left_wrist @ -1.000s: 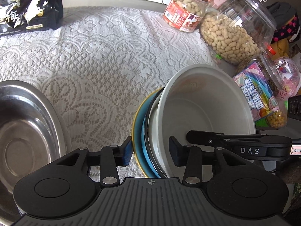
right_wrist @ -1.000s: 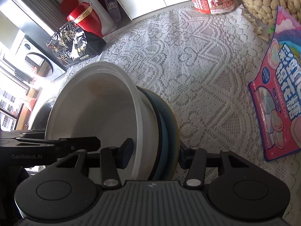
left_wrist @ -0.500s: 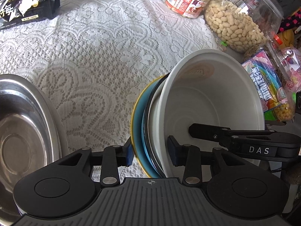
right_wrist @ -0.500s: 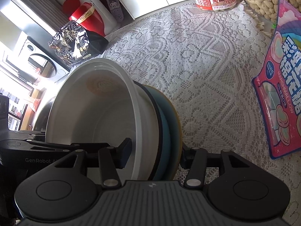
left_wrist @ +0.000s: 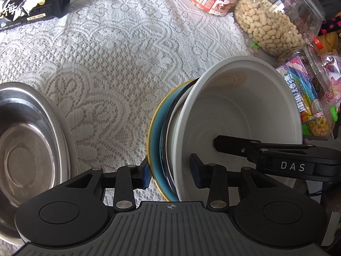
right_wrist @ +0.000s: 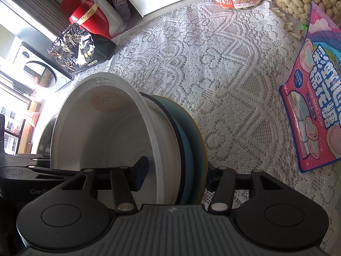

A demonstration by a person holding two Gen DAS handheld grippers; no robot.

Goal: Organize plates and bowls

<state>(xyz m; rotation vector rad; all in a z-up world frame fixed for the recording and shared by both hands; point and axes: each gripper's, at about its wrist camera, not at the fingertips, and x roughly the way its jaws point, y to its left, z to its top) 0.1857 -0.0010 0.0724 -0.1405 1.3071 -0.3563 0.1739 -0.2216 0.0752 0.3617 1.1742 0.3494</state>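
A stack of dishes, a white bowl [left_wrist: 245, 115] nested over a dark-rimmed plate and a blue plate [left_wrist: 154, 136] with a yellow edge, stands tilted on its side above the lace-covered bench [left_wrist: 119, 64], caught between the two tools from opposite sides. In the left wrist view, a steel bowl [left_wrist: 27, 149] sits at the far left on the lace, apart from the stack. The left hand-held gripper [left_wrist: 170, 173] straddles the stack's rim: its left pad lies against the back of the blue plate and its right pad sits inside the white bowl, so the jaws stand partly spread and pinch the stack. The right hand-held gripper [right_wrist: 174, 171] does the same from the other side, one pad inside the bowl, the other behind the yellow edge, and it too pinches the stack. Only the left view shows the steel bowl clearly, plus a large peanut jar [left_wrist: 272, 19]. Only the right view shows the whole pink marshmallow bag [right_wrist: 315, 108] lying flat on the lace and a red container [right_wrist: 89, 19] beyond a black snack bag [right_wrist: 78, 51].
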